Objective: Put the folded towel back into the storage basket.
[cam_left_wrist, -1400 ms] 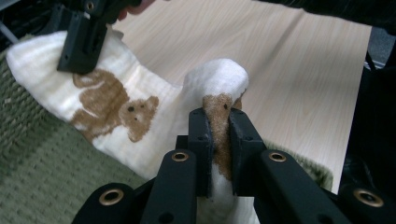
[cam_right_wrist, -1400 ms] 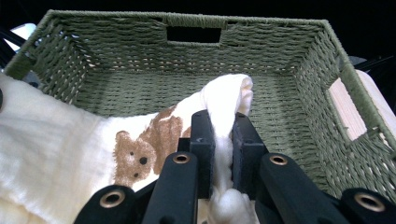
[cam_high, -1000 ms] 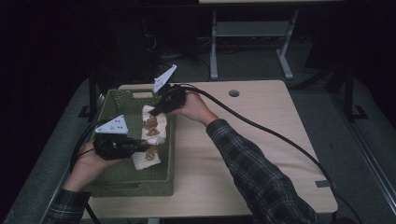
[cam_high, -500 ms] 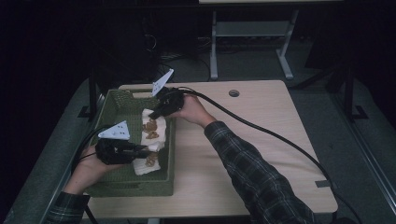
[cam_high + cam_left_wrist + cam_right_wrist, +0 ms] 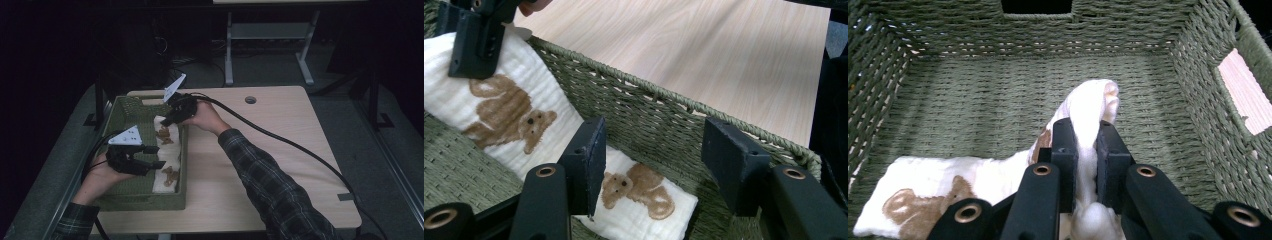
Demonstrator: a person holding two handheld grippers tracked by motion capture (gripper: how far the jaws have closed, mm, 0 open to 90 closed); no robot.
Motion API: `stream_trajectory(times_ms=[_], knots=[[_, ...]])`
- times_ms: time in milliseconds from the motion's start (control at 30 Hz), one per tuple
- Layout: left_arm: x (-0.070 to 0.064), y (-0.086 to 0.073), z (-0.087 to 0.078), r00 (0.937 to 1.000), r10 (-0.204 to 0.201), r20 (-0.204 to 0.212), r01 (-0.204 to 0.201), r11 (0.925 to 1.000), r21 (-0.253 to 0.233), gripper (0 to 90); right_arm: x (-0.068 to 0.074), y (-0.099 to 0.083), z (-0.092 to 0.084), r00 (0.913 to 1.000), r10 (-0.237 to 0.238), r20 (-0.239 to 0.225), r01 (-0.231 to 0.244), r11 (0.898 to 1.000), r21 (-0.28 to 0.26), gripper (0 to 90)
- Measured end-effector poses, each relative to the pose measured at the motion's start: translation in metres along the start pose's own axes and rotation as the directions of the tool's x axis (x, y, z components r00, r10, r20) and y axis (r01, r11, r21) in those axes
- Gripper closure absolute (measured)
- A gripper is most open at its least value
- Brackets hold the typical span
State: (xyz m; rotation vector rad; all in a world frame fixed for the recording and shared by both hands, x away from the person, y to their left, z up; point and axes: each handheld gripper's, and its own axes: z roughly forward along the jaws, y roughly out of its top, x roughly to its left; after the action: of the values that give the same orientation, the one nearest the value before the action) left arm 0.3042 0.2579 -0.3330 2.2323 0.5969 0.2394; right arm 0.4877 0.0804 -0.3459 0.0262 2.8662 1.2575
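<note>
White bear-print cloth point(image 5: 166, 159) is lying along the right wall inside the green woven basket point(image 5: 131, 201); nearer, the left gripper point(image 5: 150, 156) is opening, its jaws apart just above it, while farther, the right gripper point(image 5: 1083, 145) is clamping its far end

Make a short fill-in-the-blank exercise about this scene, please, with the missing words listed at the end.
1. The white cloth printed with brown bears lies inside a green woven ____.
2. The right tool is ____ on one end of the cloth.
3. The left tool has just been opening; its jaws stand ____ over the cloth's other end.
4. The basket rests on a wooden ____.

Missing words: basket; shut; apart; table
</note>
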Motion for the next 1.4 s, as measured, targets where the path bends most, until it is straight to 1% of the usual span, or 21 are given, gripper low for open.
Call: stream_trajectory(times_ms=[100,167,200,233,267,333,367,500,600,700,767,800,833,867,900,967,1100,1167,1267,1333,1400], knots=[[0.0,0.001,0.001,1.0,-0.004,0.002,0.004,1.0,-0.007,43.0,-0.005,-0.001,0.001,0.9999,0.004,0.013,-0.004,1.0,-0.002,80.7],[-0.001,0.003,0.001,1.0,-0.001,0.003,0.001,0.9999,-0.012,43.0,-0.007,-0.002,0.001,0.9995,0.006,0.03,-0.005,1.0,-0.011,78.0],[-0.001,0.004,0.002,1.0,0.0,0.004,0.0,0.9999,-0.013,43.0,-0.009,-0.003,0.001,0.999,0.009,0.044,-0.009,1.0,-0.014,72.1],[-0.001,0.005,0.002,1.0,0.002,0.005,-0.002,0.9999,-0.013,43.0,-0.01,-0.003,0.001,0.997,0.011,0.077,-0.009,1.0,-0.022,64.1],[-0.001,0.006,0.002,1.0,0.004,0.005,-0.004,0.9999,-0.012,42.8,-0.011,-0.002,-0.001,0.9953,0.022,0.094,-0.02,0.999,-0.027,60.3],[-0.001,0.007,0.002,1.0,0.0,0.005,0.0,0.9998,-0.018,42.4,-0.012,-0.001,-0.005,0.9932,0.019,0.115,-0.015,0.999,-0.041,55.0],[-0.001,0.008,0.003,1.0,-0.003,0.004,0.003,0.9998,-0.02,41.8,-0.012,0.0,-0.009,0.9903,0.019,0.138,-0.013,0.999,-0.042,51.6],[0.0,0.014,0.006,1.0,-0.009,0.001,0.009,0.9996,-0.028,39.2,-0.012,0.001,-0.025,0.9861,0.035,0.162,-0.026,0.998,-0.057,42.6],[0.0,0.02,0.011,0.9999,-0.015,0.003,0.016,0.9993,-0.035,36.9,-0.012,-0.003,-0.036,0.9845,0.041,0.17,-0.03,0.997,-0.07,40.2],[0.0,0.026,0.017,0.9998,-0.022,0.0,0.022,0.9989,-0.041,35.0,-0.011,-0.01,-0.047,0.9843,0.067,0.164,-0.054,0.995,-0.083,39.3],[-0.002,0.031,0.022,0.9997,-0.023,-0.002,0.023,0.9988,-0.043,34.4,-0.01,-0.017,-0.054,0.9833,0.079,0.164,-0.067,0.995,-0.08,38.5],[-0.003,0.033,0.024,0.9997,-0.026,-0.002,0.025,0.9988,-0.043,33.8,-0.012,-0.022,-0.058,0.984,0.067,0.165,-0.054,0.995,-0.083,37.6],[-0.004,0.036,0.027,0.9997,-0.025,0.001,0.025,0.9988,-0.043,33.5,-0.011,-0.025,-0.06,0.9827,0.084,0.165,-0.071,0.994,-0.083,37.2],[-0.005,0.039,0.03,0.9996,-0.029,0.003,0.029,0.9987,-0.042,33.2,-0.011,-0.029,-0.063,0.9827,0.084,0.165,-0.072,0.994,-0.078,36.9],[-0.007,0.042,0.033,0.9996,-0.027,0.004,0.027,0.9988,-0.041,32.8,-0.012,-0.034,-0.066,0.9821,0.08,0.171,-0.067,0.995,-0.08,36.3],[-0.01,0.048,0.038,0.9997,-0.024,0.006,0.025,0.9989,-0.04,32.6,-0.01,-0.043,-0.072,0.9805,0.102,0.168,-0.089,0.993,-0.082,36.2],[-0.019,0.059,0.049,0.9998,-0.021,0.007,0.021,0.999,-0.039,31.9,-0.008,-0.058,-0.086,0.9798,0.104,0.171,-0.091,0.993,-0.079,35.9],[-0.025,0.066,0.056,0.9999,-0.012,0.004,0.013,0.9994,-0.033,31.5,-0.006,-0.067,-0.095,0.9793,0.111,0.169,-0.097,0.991,-0.094,35.8],[-0.033,0.074,0.065,0.9996,-0.028,0.007,0.028,0.999,-0.035,30.9,-0.002,-0.078,-0.106,0.9777,0.111,0.179,-0.095,0.991,-0.092,35.3],[-0.037,0.081,0.072,0.9997,-0.024,0.008,0.024,0.9991,-0.036,30.5,0.0,-0.088,-0.114,0.9773,0.11,0.181,-0.094,0.991,-0.094,35.3],[-0.043,0.087,0.081,0.9995,-0.028,0.013,0.028,0.9987,-0.042,30.5,0.002,-0.098,-0.122,0.9751,0.124,0.184,-0.106,0.989,-0.103,35.2]])
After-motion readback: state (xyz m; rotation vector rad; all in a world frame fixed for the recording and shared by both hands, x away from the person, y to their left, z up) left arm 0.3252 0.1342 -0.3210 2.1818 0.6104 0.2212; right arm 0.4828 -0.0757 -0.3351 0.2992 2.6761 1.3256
